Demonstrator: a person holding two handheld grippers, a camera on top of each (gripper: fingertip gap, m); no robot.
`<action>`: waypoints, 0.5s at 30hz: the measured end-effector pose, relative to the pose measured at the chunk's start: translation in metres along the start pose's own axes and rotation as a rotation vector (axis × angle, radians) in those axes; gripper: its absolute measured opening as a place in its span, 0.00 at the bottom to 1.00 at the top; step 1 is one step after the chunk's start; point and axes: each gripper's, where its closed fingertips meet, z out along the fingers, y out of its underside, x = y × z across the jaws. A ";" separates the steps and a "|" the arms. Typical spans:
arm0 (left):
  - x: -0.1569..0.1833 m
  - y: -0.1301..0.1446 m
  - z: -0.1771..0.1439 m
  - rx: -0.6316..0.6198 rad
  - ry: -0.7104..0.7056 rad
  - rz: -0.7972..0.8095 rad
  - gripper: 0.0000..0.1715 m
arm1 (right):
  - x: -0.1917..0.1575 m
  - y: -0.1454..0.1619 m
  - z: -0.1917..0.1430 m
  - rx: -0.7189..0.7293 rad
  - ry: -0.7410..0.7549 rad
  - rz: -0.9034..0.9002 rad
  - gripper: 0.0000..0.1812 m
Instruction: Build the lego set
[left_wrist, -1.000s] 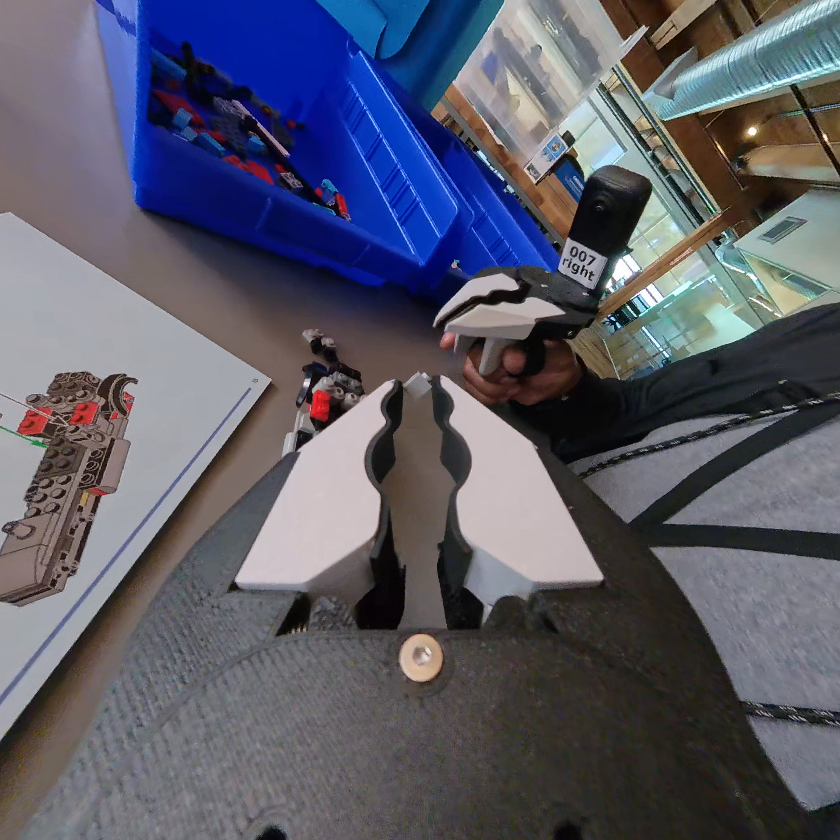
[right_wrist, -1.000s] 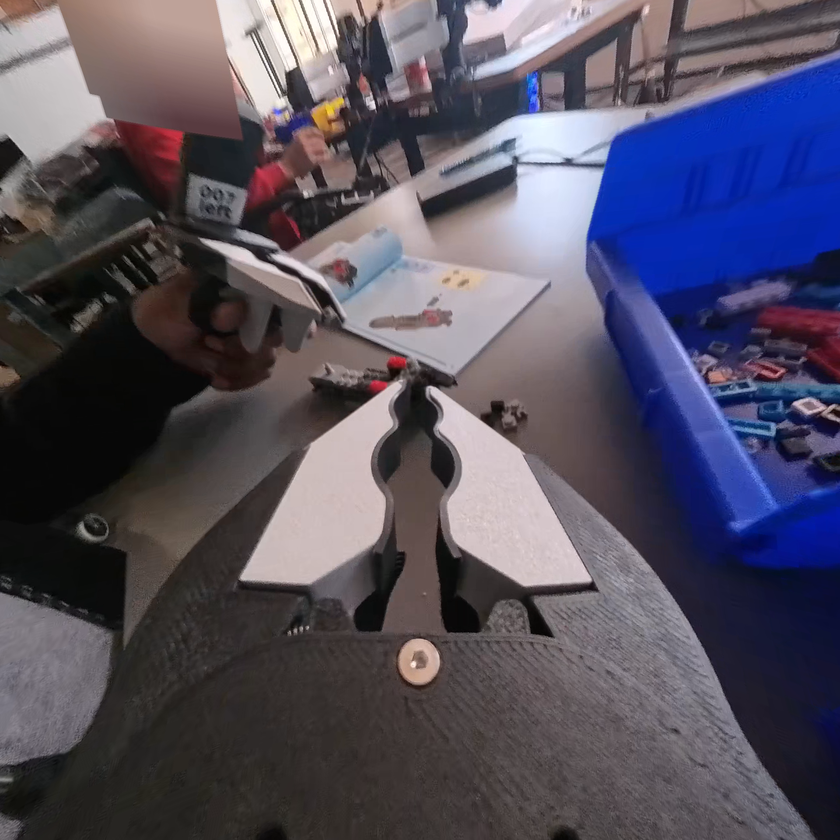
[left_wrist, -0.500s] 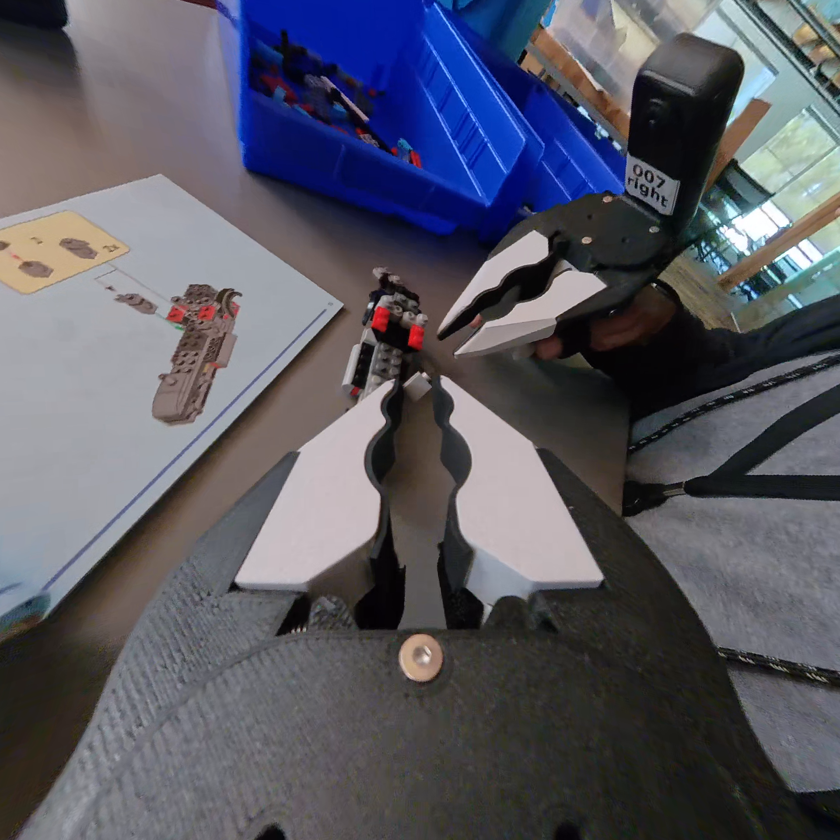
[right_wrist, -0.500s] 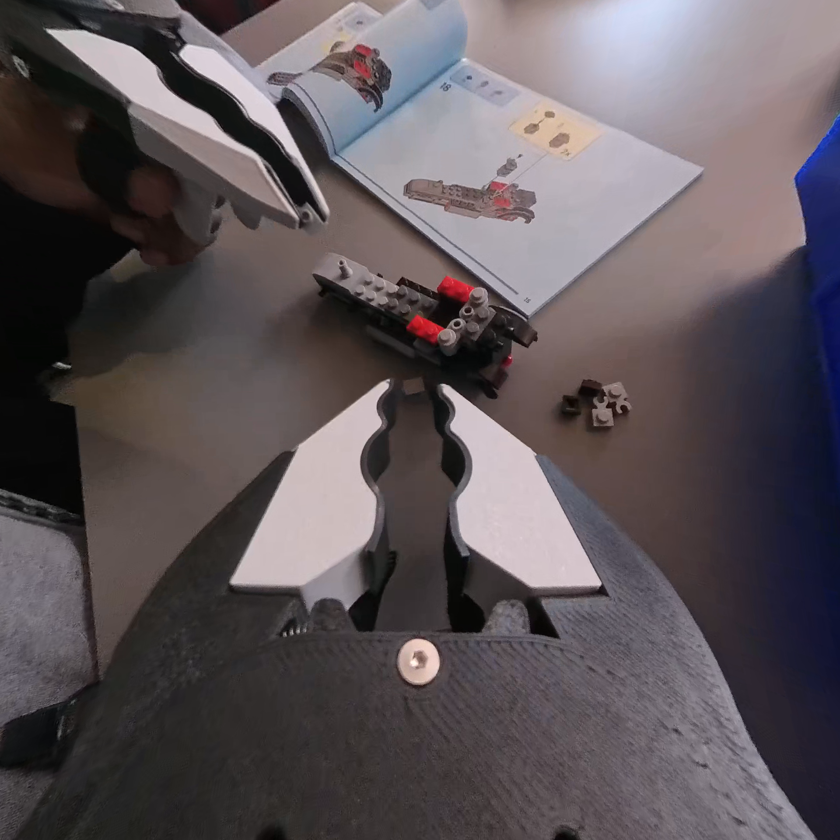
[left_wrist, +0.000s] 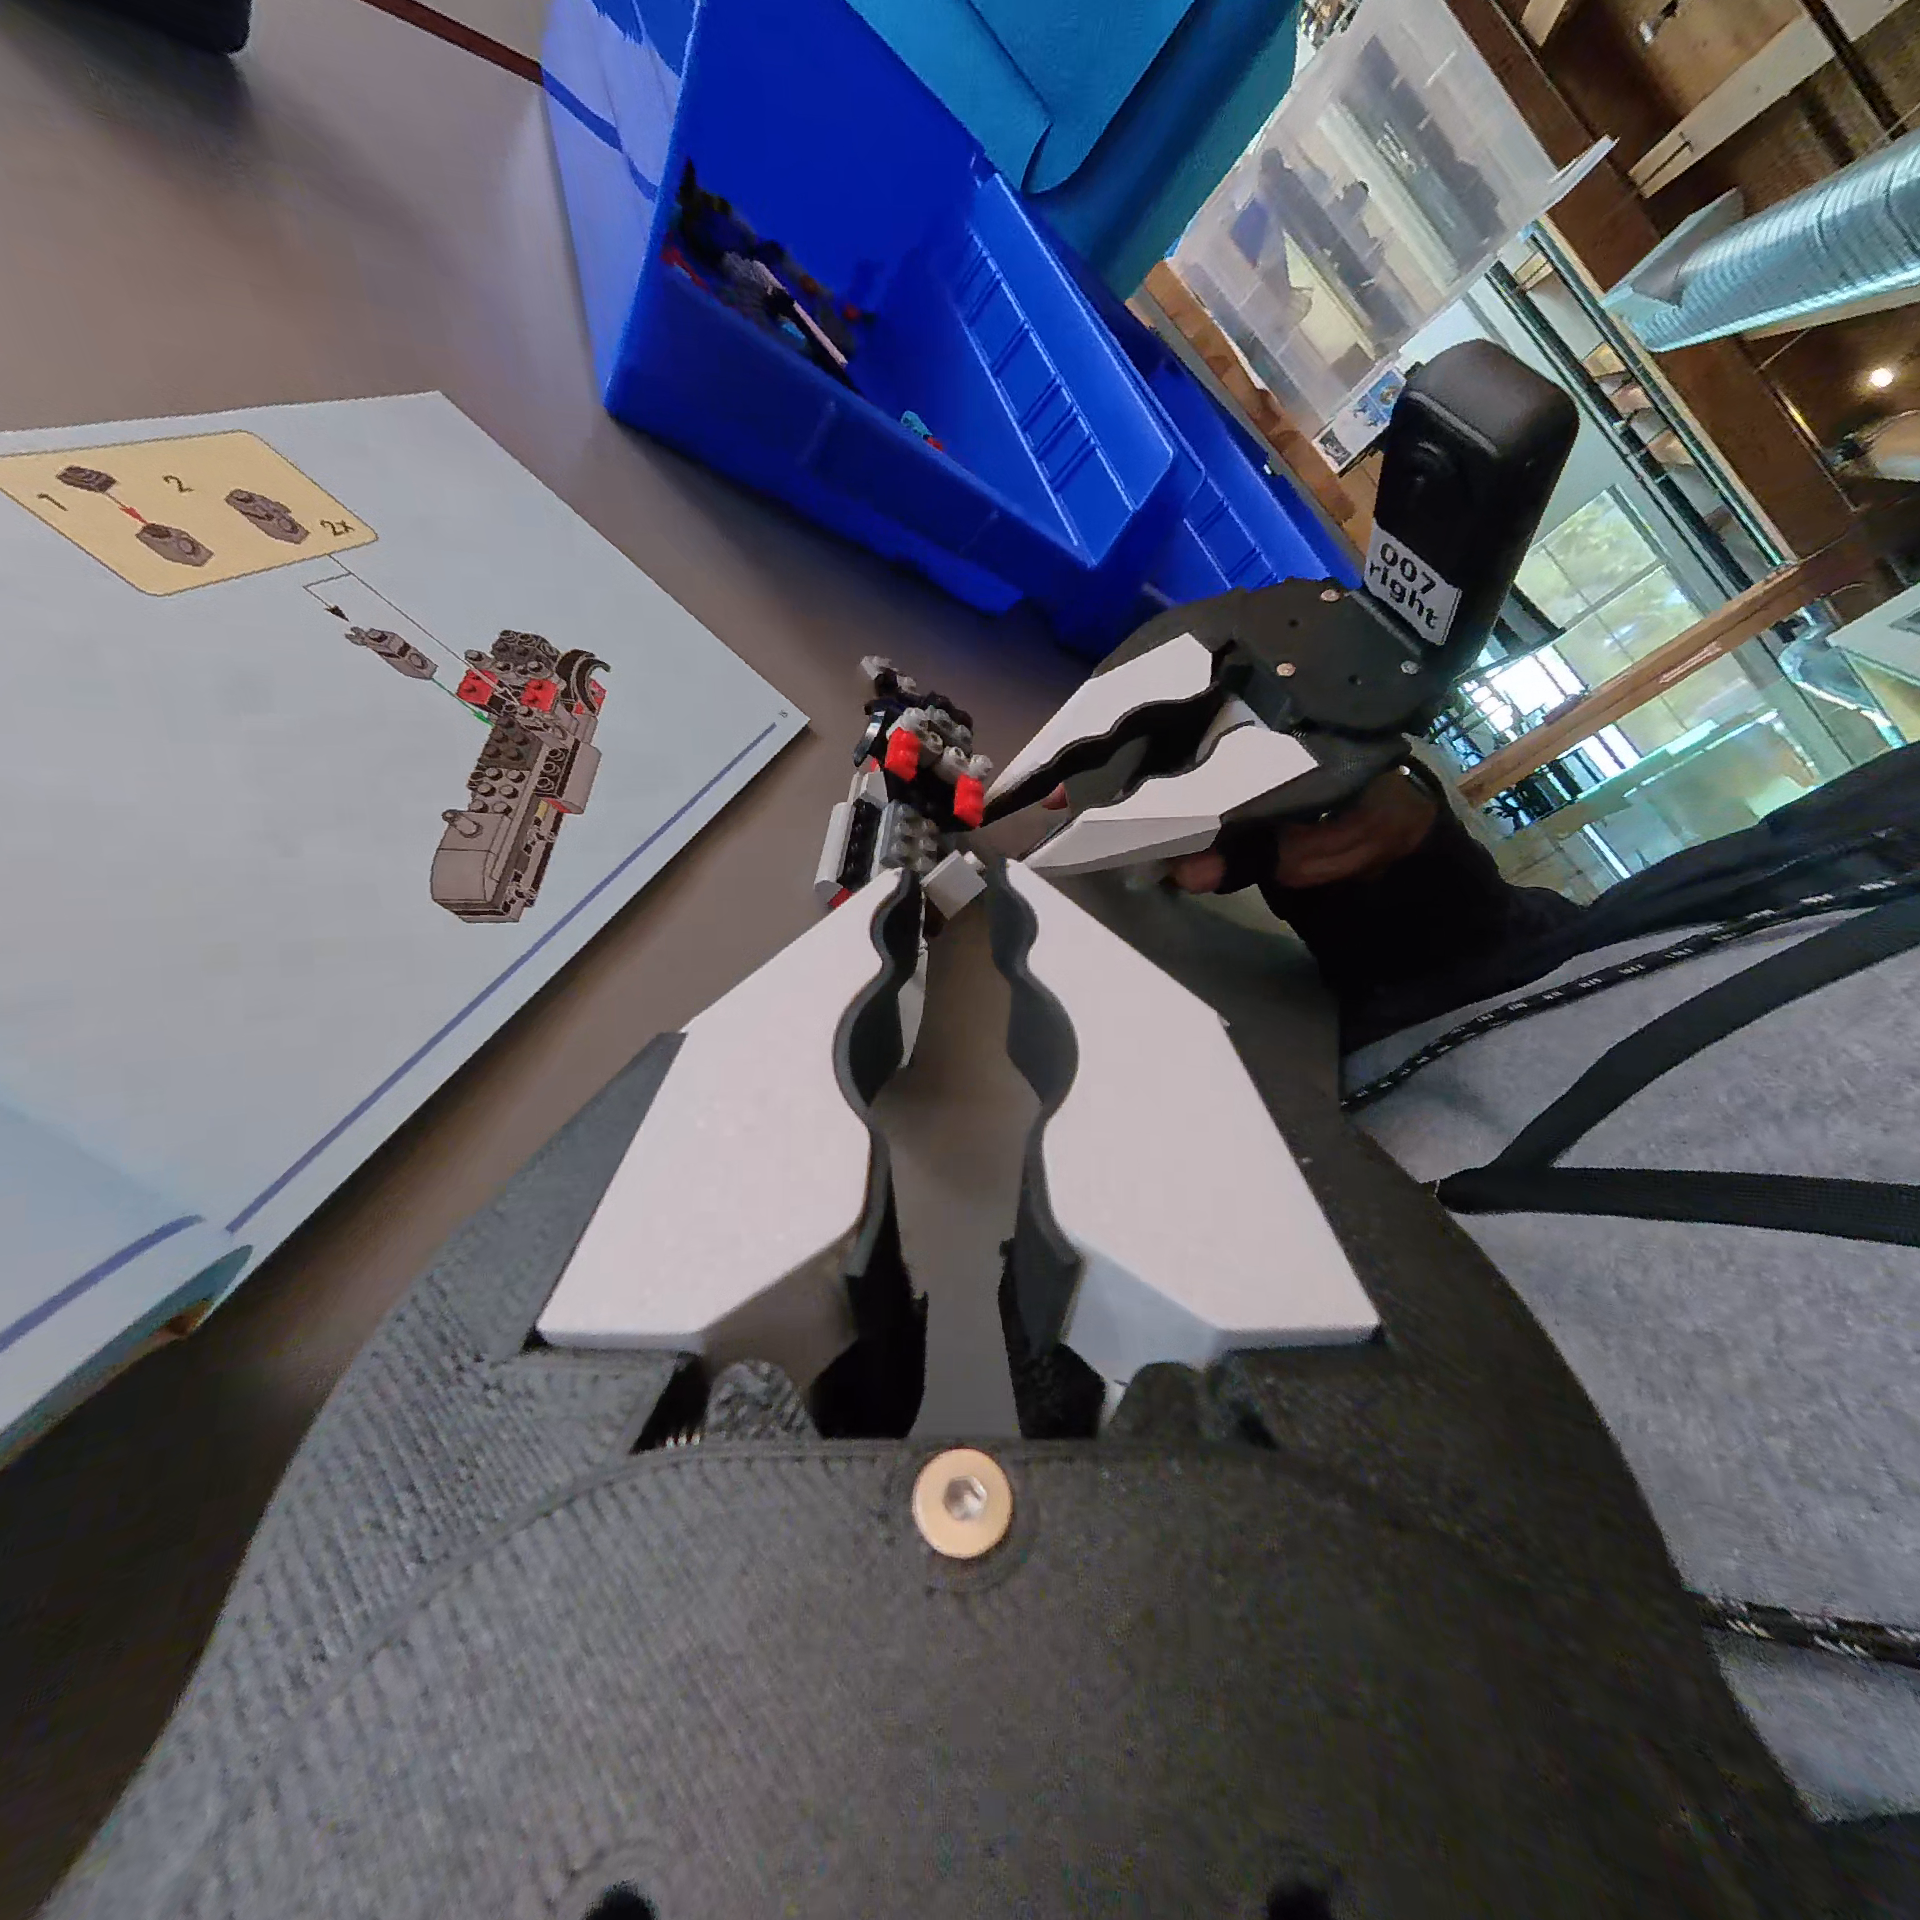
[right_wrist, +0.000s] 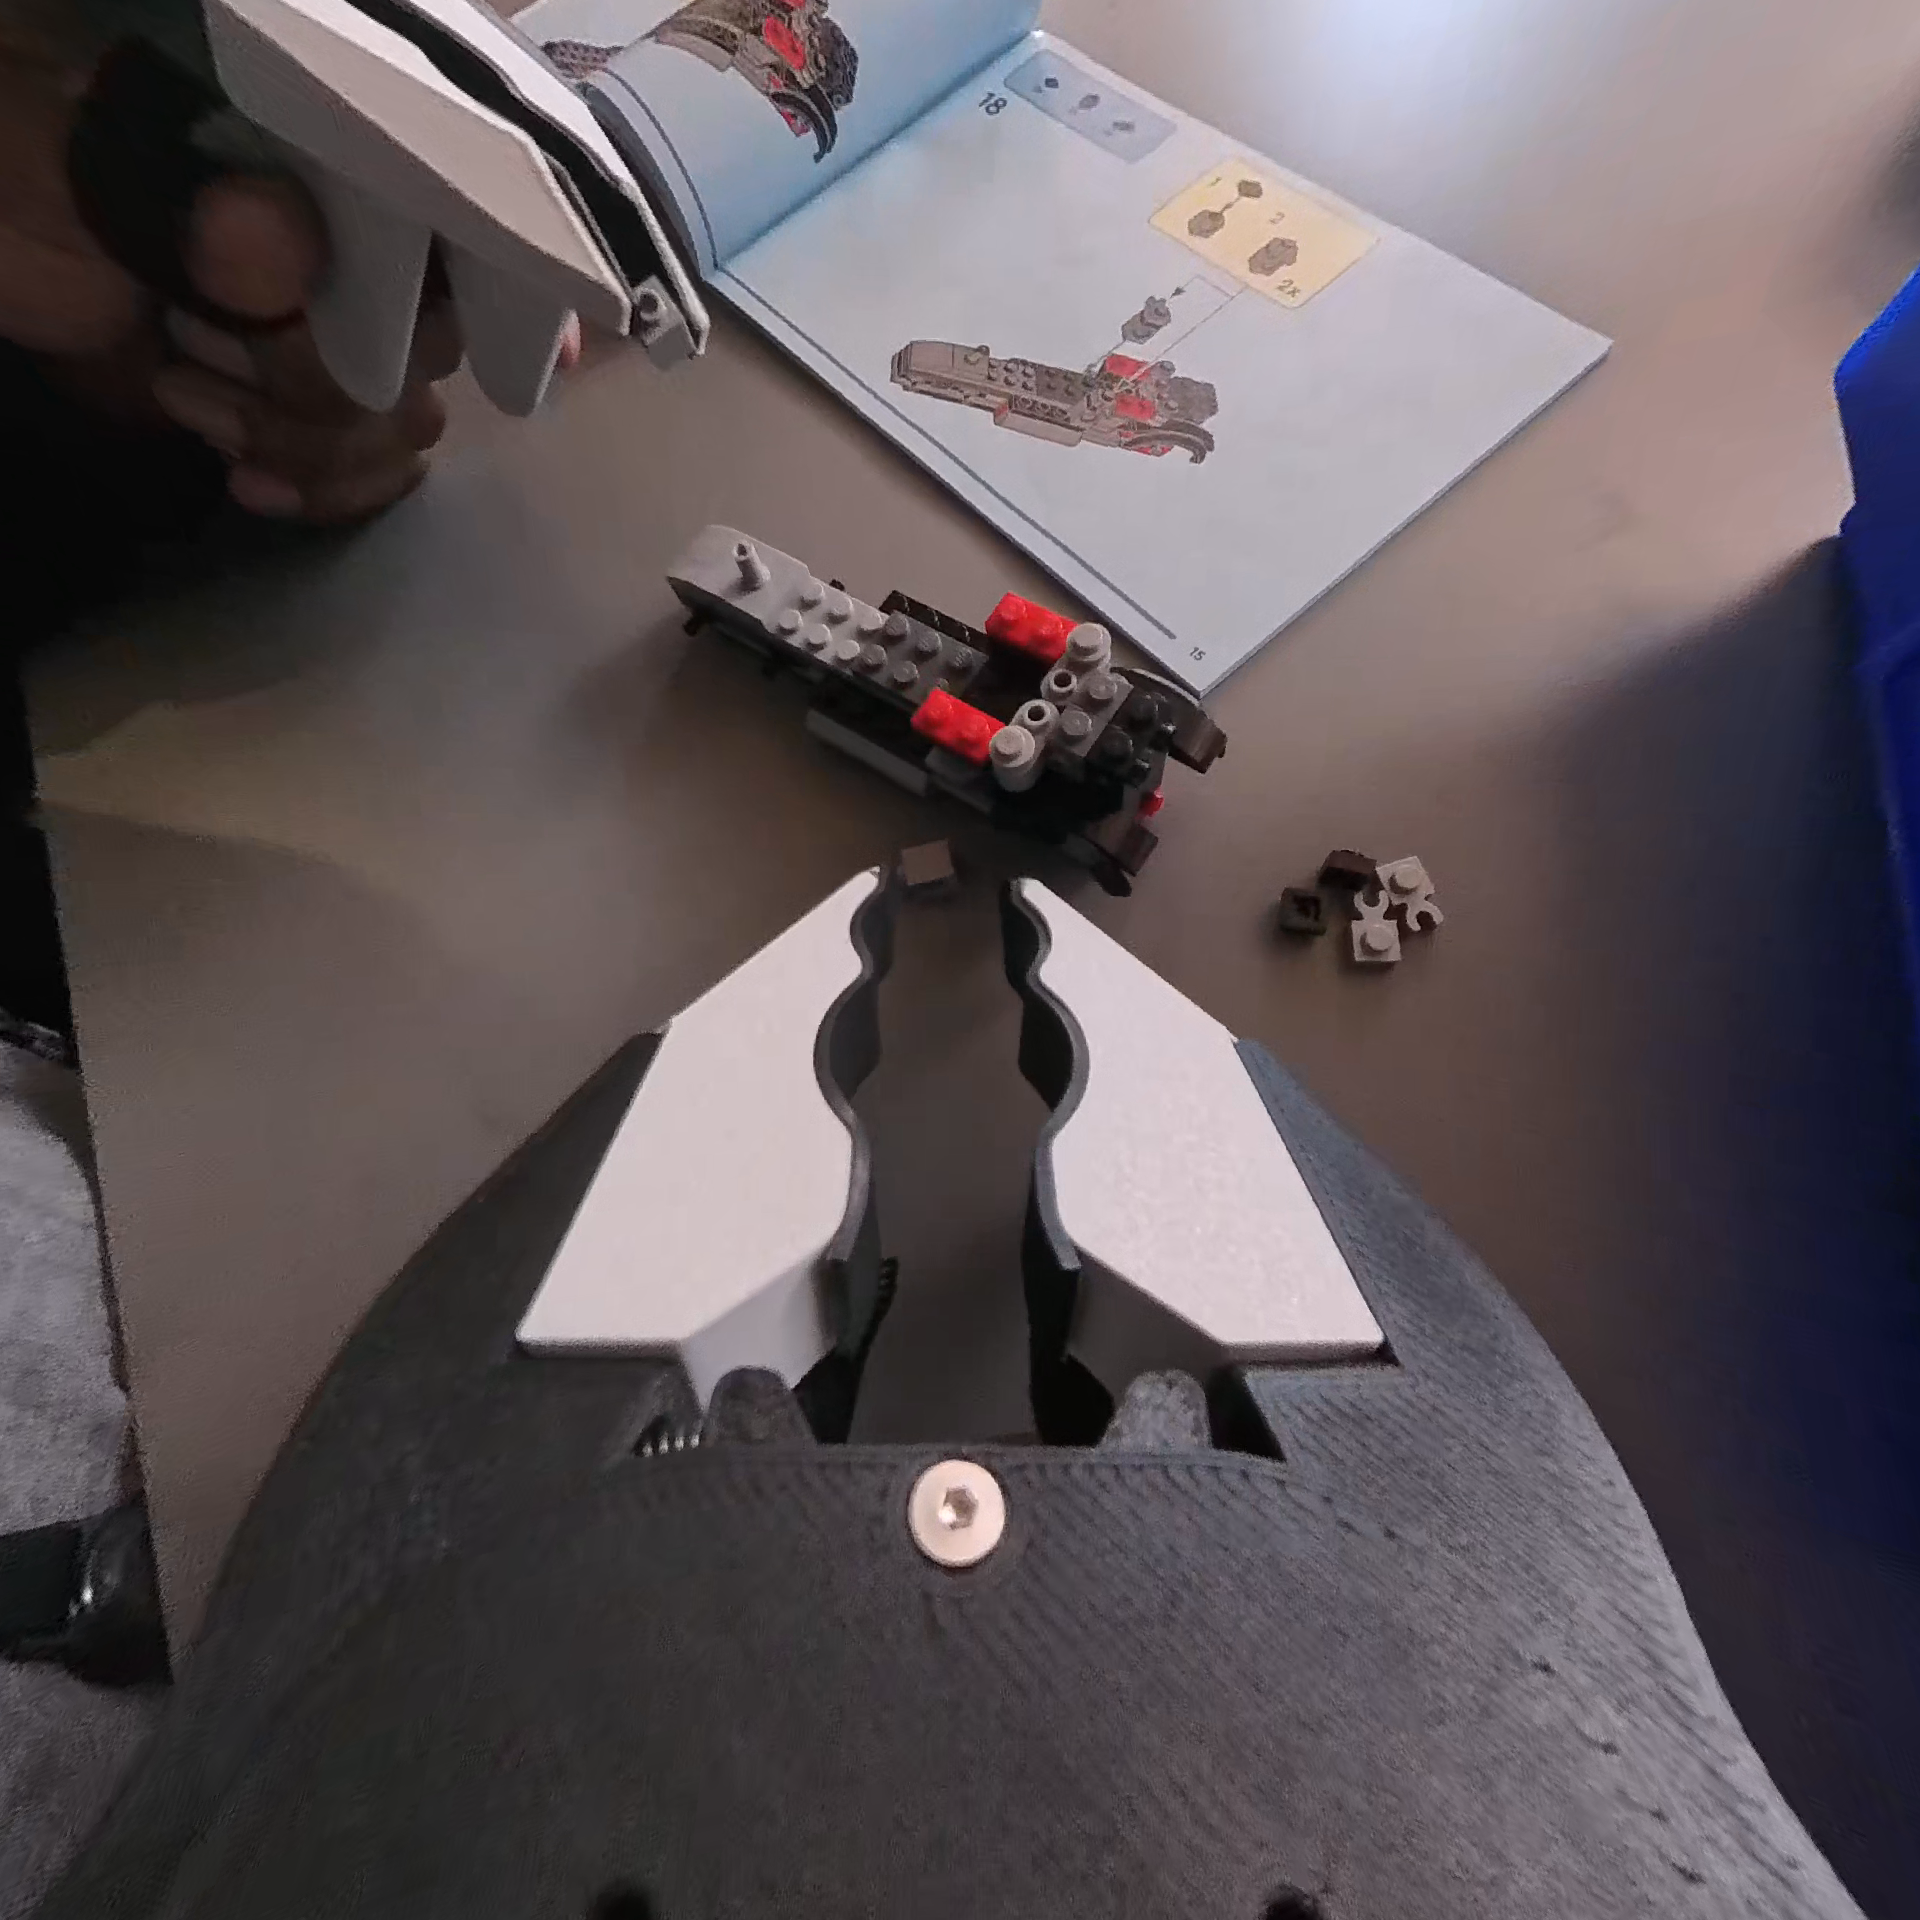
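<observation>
The lego model (right_wrist: 935, 707), a part-built grey, black and red hull, lies flat on the dark bench (right_wrist: 520, 831), just near of the open instruction booklet (right_wrist: 1195, 343), with a small heap of loose pieces (right_wrist: 1366, 909) to its right. Over the last second both tools have swung in from well apart and now close on the model from either side. The left gripper (left_wrist: 956, 883) has its fingers nearly closed on a small light grey piece (left_wrist: 954, 881), which the right wrist view also shows pinched at the tips (right_wrist: 652, 312), hovering just short of the model's rear. The right gripper (right_wrist: 940, 883) has its fingers a little apart with a small dark piece (right_wrist: 925, 864) at the left tip; whether that piece is truly held or merely lies there, I cannot tell. The blue parts bin (left_wrist: 831, 416) stands far off, so fetching seems done and placing looks like the step at hand.
</observation>
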 end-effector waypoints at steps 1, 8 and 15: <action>0.000 0.000 0.000 -0.003 -0.002 0.001 0.08 | 0.000 0.000 0.000 -0.004 0.000 0.002 0.12; -0.007 0.001 0.000 -0.007 -0.026 -0.044 0.08 | 0.001 0.004 0.004 -0.036 0.003 0.003 0.12; -0.009 -0.001 0.000 -0.002 -0.021 -0.074 0.08 | 0.001 0.006 0.007 -0.057 -0.007 0.004 0.12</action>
